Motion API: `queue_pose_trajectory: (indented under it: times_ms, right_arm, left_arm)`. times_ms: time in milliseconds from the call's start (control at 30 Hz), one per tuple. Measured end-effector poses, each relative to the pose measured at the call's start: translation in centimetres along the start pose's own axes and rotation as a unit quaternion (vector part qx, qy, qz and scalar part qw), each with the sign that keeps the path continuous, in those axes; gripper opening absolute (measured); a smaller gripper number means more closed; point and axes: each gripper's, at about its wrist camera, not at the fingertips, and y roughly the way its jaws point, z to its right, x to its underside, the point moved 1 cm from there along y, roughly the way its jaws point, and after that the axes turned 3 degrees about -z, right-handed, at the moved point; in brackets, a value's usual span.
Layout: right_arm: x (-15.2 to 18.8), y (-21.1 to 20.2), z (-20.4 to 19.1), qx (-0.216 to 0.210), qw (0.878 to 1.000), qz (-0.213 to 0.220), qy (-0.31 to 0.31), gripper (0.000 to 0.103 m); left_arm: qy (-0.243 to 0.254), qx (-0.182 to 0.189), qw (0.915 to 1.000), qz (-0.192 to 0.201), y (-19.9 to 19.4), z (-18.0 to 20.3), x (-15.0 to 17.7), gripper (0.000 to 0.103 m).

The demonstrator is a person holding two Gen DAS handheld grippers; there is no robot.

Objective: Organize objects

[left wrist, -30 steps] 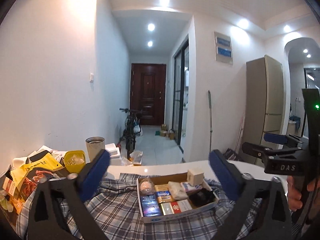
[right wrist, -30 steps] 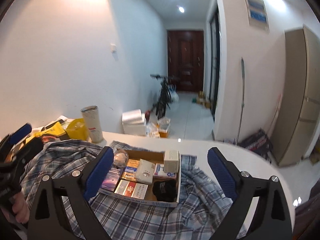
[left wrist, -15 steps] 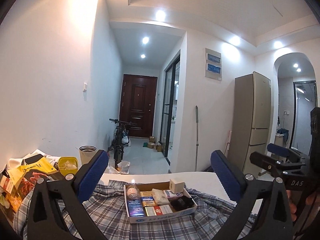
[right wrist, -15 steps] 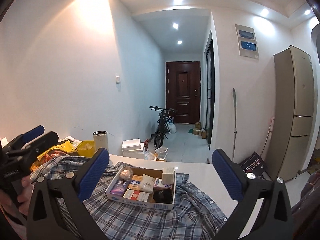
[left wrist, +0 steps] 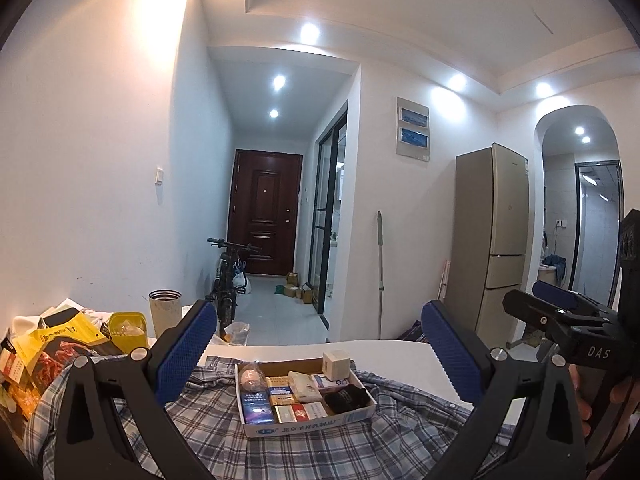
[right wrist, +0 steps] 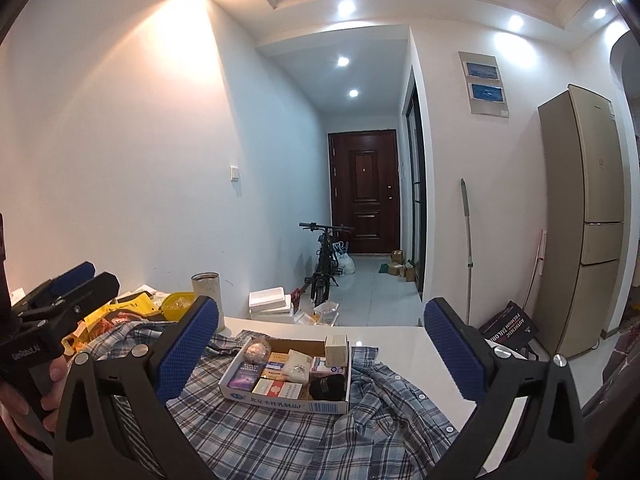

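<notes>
A shallow cardboard box [left wrist: 308, 423] [right wrist: 286, 395] holding several small packets, a round wrapped item, a black item and a small beige carton [left wrist: 336, 364] [right wrist: 336, 346] sits on a crumpled blue plaid shirt [left wrist: 216, 432] [right wrist: 260, 436] on a white table [left wrist: 384, 350] [right wrist: 392, 338]. My left gripper [left wrist: 320, 350] is open and empty, held back from and above the box. My right gripper [right wrist: 322, 348] is open and empty, likewise back from the box. Each gripper shows at the edge of the other's view.
Yellow snack bags [left wrist: 52, 344] [right wrist: 120, 308], a yellow tub [left wrist: 126, 326] and a metal tumbler [left wrist: 165, 316] [right wrist: 206, 290] stand at the table's left by the wall. Beyond are a hallway with a bicycle [left wrist: 228, 272], foam boxes [right wrist: 270, 304], a fridge [left wrist: 490, 236] and a dark bag [right wrist: 508, 326].
Both grippers have drawn back and tilted upward, so the box and shirt sit lower and smaller in view. Both stayed open and empty.
</notes>
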Motion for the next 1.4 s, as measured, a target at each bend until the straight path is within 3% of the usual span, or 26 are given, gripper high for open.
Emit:
queue_pose_trajectory:
  times_ms: [267, 500, 700, 867, 1167, 1400]
  right_arm:
    - [1.0, -1.6, -0.6, 0.006, 1.000, 0.016, -0.015, 0.103]
    - [2.7, -1.8, -0.9, -0.001, 1.000, 0.002, -0.017, 0.103]
    - [5.8, -0.1, -0.7, -0.003, 0.999, -0.043, 0.001, 0.103]
    - [7.1, 0.0, -0.3, 0.029, 0.999, -0.037, 0.005, 0.103]
    - [8.2, 0.0, 0.4, 0.045, 0.999, -0.017, 0.007, 0.103]
    - [9.7, 1.3, 0.7, 0.051, 0.998, -0.036, 0.010, 0.103]
  left_arm:
    - [-0.002, -0.018, 0.9998, 0.004, -0.8, -0.1, 0.8, 0.103]
    - [-0.001, 0.001, 0.9998, -0.019, -0.6, 0.1, 2.5, 0.103]
    - [0.022, -0.032, 0.9992, -0.011, -0.7, 1.0, 5.2, 0.103]
    - [0.047, -0.045, 0.9979, 0.002, -0.7, 2.0, 6.9, 0.103]
    - [0.050, -0.060, 0.9969, -0.007, -0.3, 1.6, 9.3, 0.103]
    - [0.044, -0.094, 0.9945, -0.018, 0.7, 0.5, 11.7, 0.103]
